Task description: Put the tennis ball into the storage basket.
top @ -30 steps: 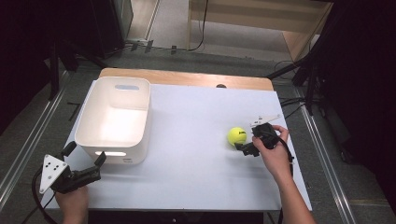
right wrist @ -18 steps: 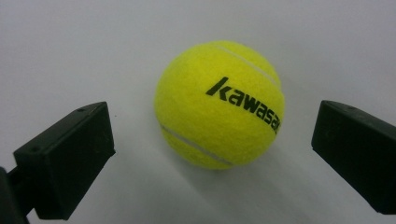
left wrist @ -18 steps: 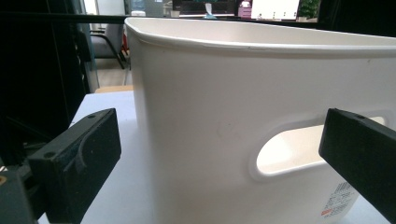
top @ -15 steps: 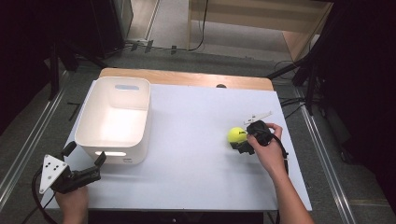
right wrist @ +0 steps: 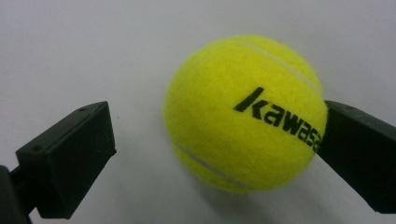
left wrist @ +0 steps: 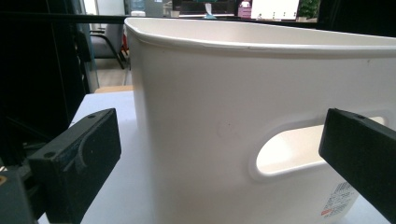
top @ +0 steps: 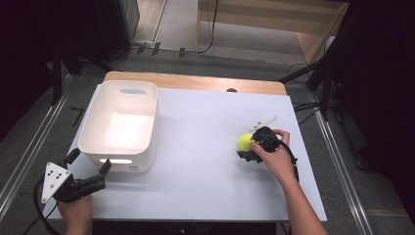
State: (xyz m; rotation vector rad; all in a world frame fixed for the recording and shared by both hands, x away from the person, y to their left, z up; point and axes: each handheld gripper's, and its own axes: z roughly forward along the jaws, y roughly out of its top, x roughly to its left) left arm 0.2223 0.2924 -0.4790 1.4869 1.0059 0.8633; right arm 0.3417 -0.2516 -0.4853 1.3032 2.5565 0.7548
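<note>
A yellow tennis ball [top: 244,141] lies on the white table [top: 195,171] at the right. My right gripper [top: 250,146], held from the right by a hand, straddles it. In the right gripper view the ball [right wrist: 243,112] sits between the jaws of the open right gripper [right wrist: 215,126]. The right jaw touches it and the left jaw stands apart. My left gripper [top: 88,162] is open at the table's front left corner, just short of a white bin [top: 120,122]. The left gripper [left wrist: 219,140] faces the bin's wall [left wrist: 201,102] and its handle slot [left wrist: 289,149].
The bin [top: 147,122] fills the left third of the table, and nothing shows inside it. A strip of wood [top: 195,82] runs along the far edge. Rails and cables lie on the floor on both sides.
The right hand has moved left, bringing its jaws around the tennis ball. The ball has barely shifted. The left gripper and the bin are where they were.
</note>
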